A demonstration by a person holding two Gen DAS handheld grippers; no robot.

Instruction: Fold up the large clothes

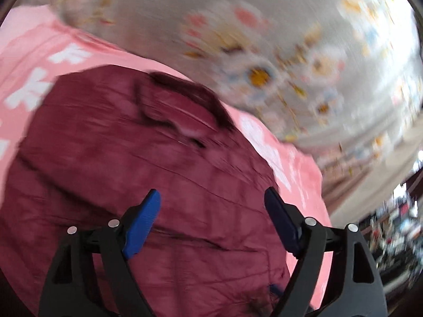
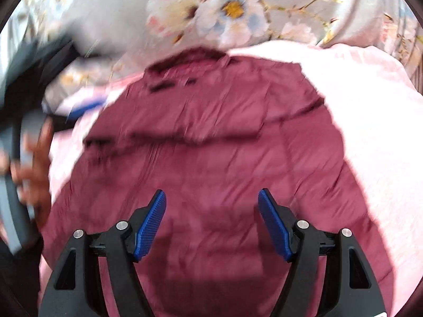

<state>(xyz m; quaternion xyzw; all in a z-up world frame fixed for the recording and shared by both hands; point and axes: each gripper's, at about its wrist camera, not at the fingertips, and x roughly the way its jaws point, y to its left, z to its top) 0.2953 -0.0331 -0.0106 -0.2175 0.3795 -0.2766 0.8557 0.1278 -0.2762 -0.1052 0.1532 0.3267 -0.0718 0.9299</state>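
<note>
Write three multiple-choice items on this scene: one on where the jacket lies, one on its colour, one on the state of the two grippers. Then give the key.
1. What does the jacket lie on?
A. a bare wooden floor
B. a pink blanket
C. a metal rack

2. What colour is the jacket?
A. dark red
B. navy
C. yellow

3. How do the left gripper and the right gripper stand?
A. both shut on cloth
B. one shut, one open
C. both open, holding nothing

Key: 1 B, since the pink blanket shows around the jacket's edges in both views, with a floral bedspread beyond it. 2 A, since the quilted cloth is maroon in both views. 3 C, since each pair of blue pads stands wide apart with no cloth pinched between them.
</note>
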